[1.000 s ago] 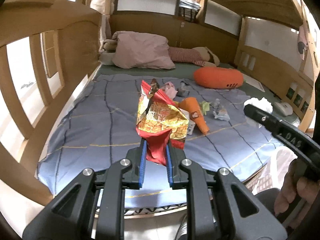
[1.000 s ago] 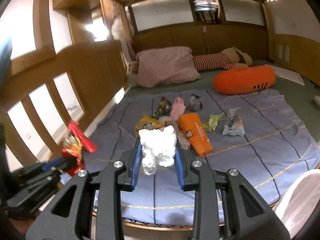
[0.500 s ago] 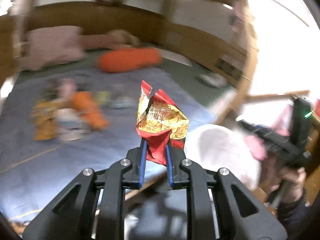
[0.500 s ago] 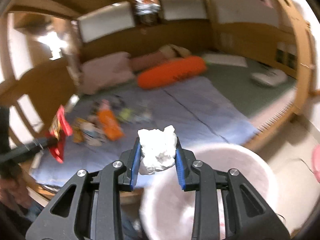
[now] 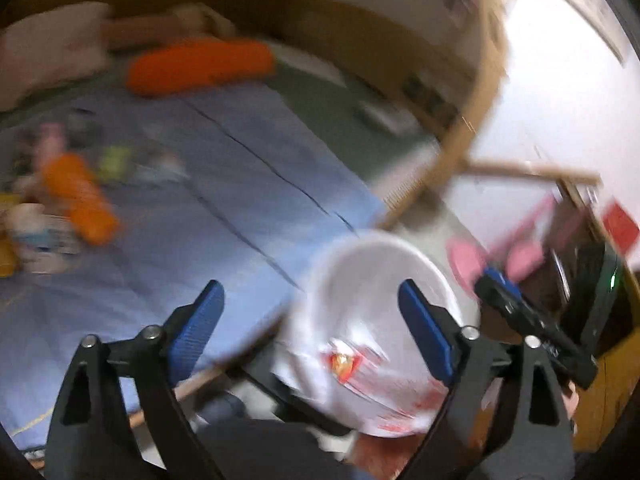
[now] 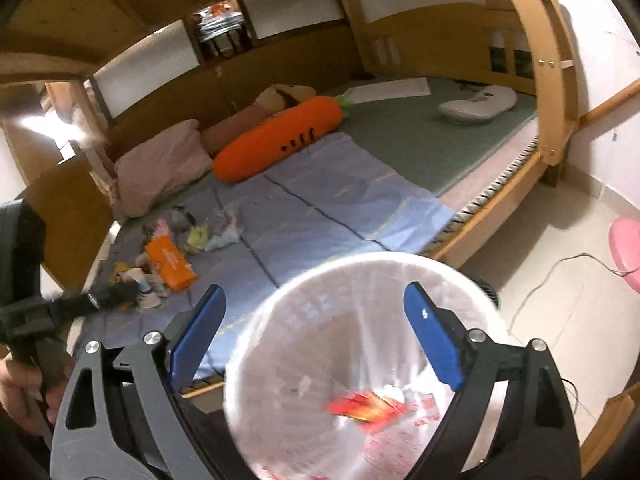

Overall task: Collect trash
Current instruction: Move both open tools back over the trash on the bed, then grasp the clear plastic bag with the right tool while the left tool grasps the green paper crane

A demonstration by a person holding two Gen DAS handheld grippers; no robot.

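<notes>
This is a bedroom with a big wooden bed (image 6: 552,92) and a pale tiled floor (image 6: 560,280). Right beside the bed, on the floor, stands a white trash bin (image 6: 280,312) with a thin plastic bag inside it. A red and yellow snack wrapper (image 6: 362,406) lies down in the bin, and something white and crumpled sits just beside it, though it is too blurry to name. The right hand-held gripper (image 6: 316,336) hangs over the bin with its blue pads spread wide and nothing between them. The left hand-held gripper (image 5: 310,330) is also above the bin, spread wide and holding nothing; its picture is blurry. From the left camera the same bin (image 5: 360,256) shows below the pads with the wrapper (image 5: 342,362) inside. More trash is on the bed, lying on the blue blanket (image 6: 320,216). There is an orange carton (image 6: 170,258) lying flat, a white paper cup (image 6: 140,280) near it, a bit of green paper (image 6: 196,236) and some small crumpled wrappers (image 6: 224,236) close together. Farther back on the bed lie a long carrot pillow (image 6: 280,136), a pink pillow (image 6: 160,164) and a brown stuffed toy (image 6: 280,94). A flat white thing (image 6: 476,102) rests on the green mattress well apart from the trash. At the right edge of the floor there is a pink round stool (image 6: 626,248), with a thin cord (image 6: 560,272) running near it.
</notes>
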